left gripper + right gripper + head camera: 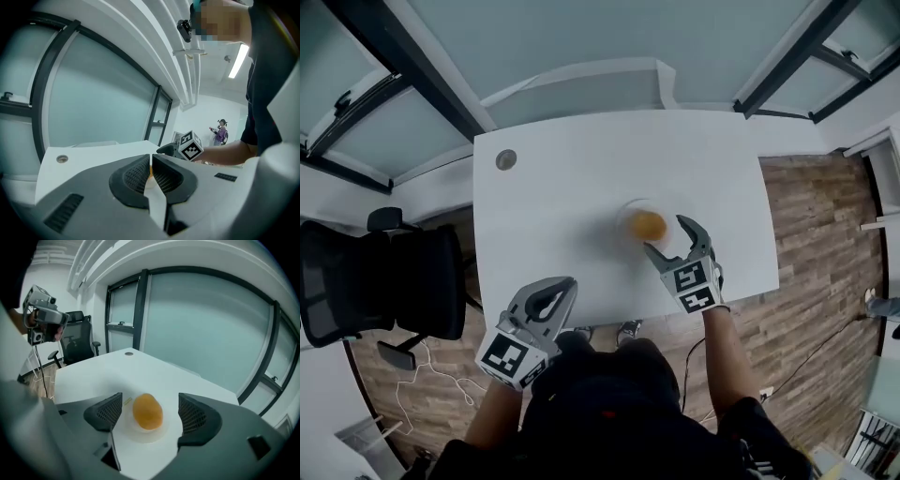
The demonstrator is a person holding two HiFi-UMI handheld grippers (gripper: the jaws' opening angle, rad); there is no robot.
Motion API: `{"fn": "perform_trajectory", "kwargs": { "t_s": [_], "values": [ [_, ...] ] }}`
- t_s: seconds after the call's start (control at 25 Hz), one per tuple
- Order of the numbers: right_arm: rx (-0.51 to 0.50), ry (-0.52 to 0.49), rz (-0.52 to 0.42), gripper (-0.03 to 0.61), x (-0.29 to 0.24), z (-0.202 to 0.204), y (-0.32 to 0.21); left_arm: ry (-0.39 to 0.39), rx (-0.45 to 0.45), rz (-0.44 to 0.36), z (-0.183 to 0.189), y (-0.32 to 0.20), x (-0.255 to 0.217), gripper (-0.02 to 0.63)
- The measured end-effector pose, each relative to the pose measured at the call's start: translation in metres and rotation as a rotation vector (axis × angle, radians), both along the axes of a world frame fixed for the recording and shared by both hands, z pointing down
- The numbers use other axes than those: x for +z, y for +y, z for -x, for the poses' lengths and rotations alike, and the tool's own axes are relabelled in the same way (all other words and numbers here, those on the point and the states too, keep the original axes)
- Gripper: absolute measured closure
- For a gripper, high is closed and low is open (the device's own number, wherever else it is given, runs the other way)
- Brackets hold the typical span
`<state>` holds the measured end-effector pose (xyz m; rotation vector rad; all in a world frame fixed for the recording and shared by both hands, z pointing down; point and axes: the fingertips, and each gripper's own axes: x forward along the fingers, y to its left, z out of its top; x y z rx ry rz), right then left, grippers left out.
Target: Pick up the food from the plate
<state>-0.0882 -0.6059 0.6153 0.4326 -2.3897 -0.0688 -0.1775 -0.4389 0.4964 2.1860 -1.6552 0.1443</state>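
An orange bread roll (147,411) lies on a small white plate (165,433) in the middle of the white table (562,187). In the head view the roll (648,225) and plate (628,212) sit just beyond my right gripper (668,236). My right gripper (148,411) stands open, its pads on either side of the roll and clear of it. My left gripper (560,292) hovers at the table's near edge, left of the plate; in its own view the left gripper (151,172) has its jaws together with nothing between them.
A black office chair (380,286) stands left of the table. A round cable grommet (506,159) sits at the table's far left corner. Glass partitions with dark frames (403,66) run behind. Wood floor (825,244) lies to the right. A person (220,132) stands far off.
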Motion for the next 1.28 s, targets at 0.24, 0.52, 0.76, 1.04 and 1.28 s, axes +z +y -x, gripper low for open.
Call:
{"fn": "perform_trajectory", "kwargs": {
  "t_s": [0.24,0.52,0.76,1.04,1.28],
  "values": [
    [-0.128,0.099,0.117,0.2,0.07,0.027,-0.014,0.011,-0.109,0.043,0.015,0.007,0.019,0.58],
    [-0.223,0.227,0.179,0.199,0.113,0.034,-0.017,-0.011,-0.155,0.047,0.015,0.019,0.015,0.58],
    [-0.144,0.138,0.163,0.199,0.082,0.034,-0.022,-0.023,-0.163,0.029,0.021,0.029,0.003,0.58],
    [-0.05,-0.159,0.098,0.199,-0.033,0.029,0.001,-0.034,-0.108,-0.046,0.017,0.018,-0.026,0.58],
    [0.075,-0.416,0.064,0.199,-0.146,-0.009,0.027,-0.042,-0.035,-0.13,-0.001,0.003,-0.066,0.58]
  ]
}}
